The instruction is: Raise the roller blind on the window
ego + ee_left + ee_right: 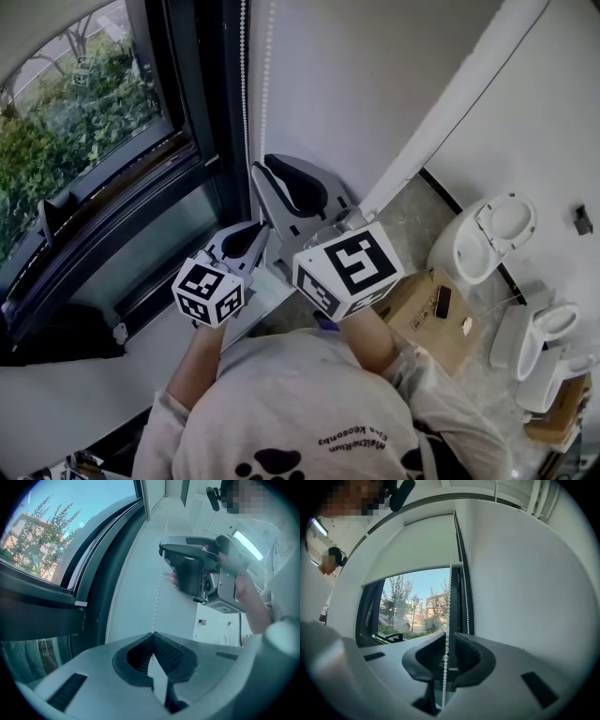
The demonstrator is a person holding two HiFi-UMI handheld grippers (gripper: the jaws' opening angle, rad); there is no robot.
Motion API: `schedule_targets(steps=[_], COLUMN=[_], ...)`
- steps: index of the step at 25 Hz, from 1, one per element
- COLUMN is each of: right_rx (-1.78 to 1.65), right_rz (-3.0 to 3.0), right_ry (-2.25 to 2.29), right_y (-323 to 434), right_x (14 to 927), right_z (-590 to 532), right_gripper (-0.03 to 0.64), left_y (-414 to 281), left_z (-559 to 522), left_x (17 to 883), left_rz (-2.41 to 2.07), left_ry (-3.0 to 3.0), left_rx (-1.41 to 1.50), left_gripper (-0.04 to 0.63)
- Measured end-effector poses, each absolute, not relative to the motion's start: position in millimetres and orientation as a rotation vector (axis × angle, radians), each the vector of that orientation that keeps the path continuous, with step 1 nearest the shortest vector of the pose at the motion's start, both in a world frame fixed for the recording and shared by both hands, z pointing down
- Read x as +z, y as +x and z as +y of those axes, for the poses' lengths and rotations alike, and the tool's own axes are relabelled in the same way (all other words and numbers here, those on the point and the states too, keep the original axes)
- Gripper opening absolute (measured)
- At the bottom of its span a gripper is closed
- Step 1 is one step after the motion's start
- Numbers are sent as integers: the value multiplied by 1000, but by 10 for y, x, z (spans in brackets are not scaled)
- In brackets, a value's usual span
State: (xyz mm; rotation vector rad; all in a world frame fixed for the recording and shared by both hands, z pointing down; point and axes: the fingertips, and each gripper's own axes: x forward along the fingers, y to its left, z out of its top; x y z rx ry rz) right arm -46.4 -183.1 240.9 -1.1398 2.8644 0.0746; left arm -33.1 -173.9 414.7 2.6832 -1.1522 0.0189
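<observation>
While the white fabric roller blind (pixel 412 550) covers only the upper part of the dark-framed window (pixel 412 613), I'd call this job partway done. Its bottom bar (pixel 417 571) sits above the trees and sky, but a good stretch of cloth is unrolled below the top, so more pulls are left.

Now the grip. My left hand-held gripper (pixel 152 635), the lower one, has its jaws together, pinched on the white bead chain (pixel 157 597) right where the strand drops into the tips. That hand anchors the loop beside the window frame. My right hand-held gripper (pixel 450 637) is higher on the same chain, facing the glass. Its jaws stand a little apart, and the beads run down through the gap, close against one pad but not pinched as far as I can see.

So, as I judge it: close the right on the chain, pull, release the left, and repeat until the blind is rolled right up.
</observation>
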Motion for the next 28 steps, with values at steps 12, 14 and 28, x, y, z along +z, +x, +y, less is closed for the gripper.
schedule_targets(steps=[12, 14, 28], right_rx=[88, 61, -31], right_rz=[2864, 2868, 2927], right_ry=[-1097, -1099, -1204], right_y=[-501, -498, -478], right_x=[2389, 2467, 3243], right_z=[-1834, -1833, -1791], right_gripper=[9, 9, 9], left_y=[-351, -352, -363], left_z=[-1729, -1721, -1594], left_x=[4186, 4264, 5019], left_rz=[-1144, -1145, -1133], left_ry=[2679, 2673, 2599], left_rx=[-7, 3, 99], left_gripper=[8, 8, 8])
